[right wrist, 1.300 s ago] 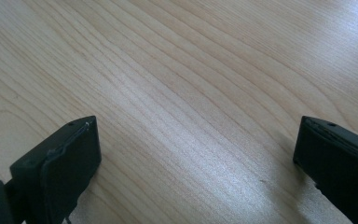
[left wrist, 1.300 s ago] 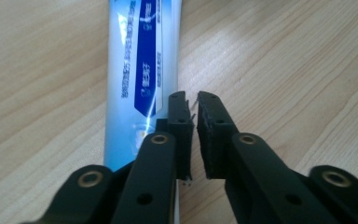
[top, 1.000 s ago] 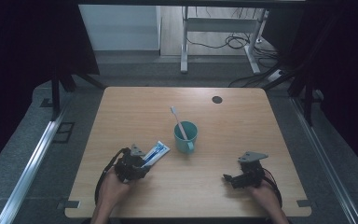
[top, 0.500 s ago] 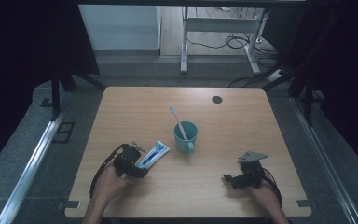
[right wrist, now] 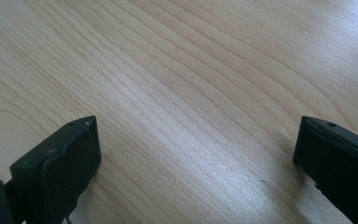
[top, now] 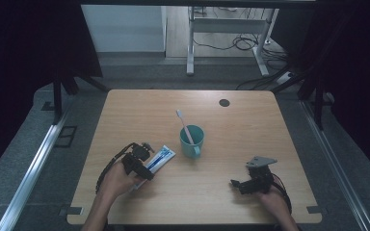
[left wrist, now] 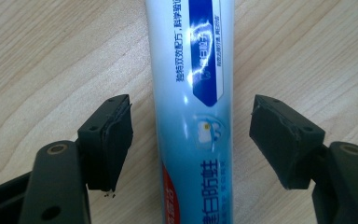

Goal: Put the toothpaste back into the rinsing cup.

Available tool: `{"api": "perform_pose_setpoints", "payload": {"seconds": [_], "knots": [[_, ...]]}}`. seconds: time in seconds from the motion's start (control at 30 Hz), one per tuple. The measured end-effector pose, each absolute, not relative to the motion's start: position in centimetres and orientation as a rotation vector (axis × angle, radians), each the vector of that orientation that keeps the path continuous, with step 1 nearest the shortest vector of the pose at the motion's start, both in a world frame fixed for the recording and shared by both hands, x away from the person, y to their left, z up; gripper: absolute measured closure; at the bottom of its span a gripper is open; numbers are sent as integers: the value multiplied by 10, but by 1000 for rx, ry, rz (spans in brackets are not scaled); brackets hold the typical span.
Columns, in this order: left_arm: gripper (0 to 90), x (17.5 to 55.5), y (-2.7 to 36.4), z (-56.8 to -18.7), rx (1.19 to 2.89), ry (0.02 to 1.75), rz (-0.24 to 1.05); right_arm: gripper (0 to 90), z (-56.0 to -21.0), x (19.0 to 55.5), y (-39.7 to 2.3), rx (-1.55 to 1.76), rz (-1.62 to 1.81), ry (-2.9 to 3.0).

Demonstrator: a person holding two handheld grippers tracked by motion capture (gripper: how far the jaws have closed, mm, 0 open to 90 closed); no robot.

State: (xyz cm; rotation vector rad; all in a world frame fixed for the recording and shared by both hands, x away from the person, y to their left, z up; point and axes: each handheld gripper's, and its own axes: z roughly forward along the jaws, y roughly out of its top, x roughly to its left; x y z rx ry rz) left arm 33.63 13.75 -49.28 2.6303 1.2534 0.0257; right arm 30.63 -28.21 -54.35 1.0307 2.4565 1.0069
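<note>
A white and blue toothpaste tube (top: 161,157) lies flat on the wooden table (top: 250,125), left of a teal cup (top: 193,142) that holds a pink-handled toothbrush (top: 185,125). My left gripper (top: 142,163) straddles the tube's lower end. In the left gripper view the tube (left wrist: 193,88) runs between the jaws of that gripper (left wrist: 192,112). They have just been opening and stand open, with a gap on each side of the tube. My right gripper (top: 236,184) rests at the front right, open over bare wood (right wrist: 196,128).
A dark round grommet (top: 224,102) sits near the table's far edge. Beyond the table are a metal frame leg (top: 190,43) and cables on the floor. Bare wood lies between the cup and the right gripper.
The left gripper has let go of the tube and shifted a little along it. The tube, cup and right hand have stayed where they were.
</note>
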Motion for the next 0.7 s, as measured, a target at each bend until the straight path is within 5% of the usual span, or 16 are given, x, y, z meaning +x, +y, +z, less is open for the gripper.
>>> {"api": "perform_pose_setpoints", "payload": {"seconds": [0.4, 0.7], "knots": [[293, 358, 120, -497, 2749, 1296, -45, 3, -543, 306, -282, 1033, 1007, 2457], [375, 367, 110, -502, 2812, 1304, -57, 3, -543, 306, -282, 1033, 1006, 2457]]}}
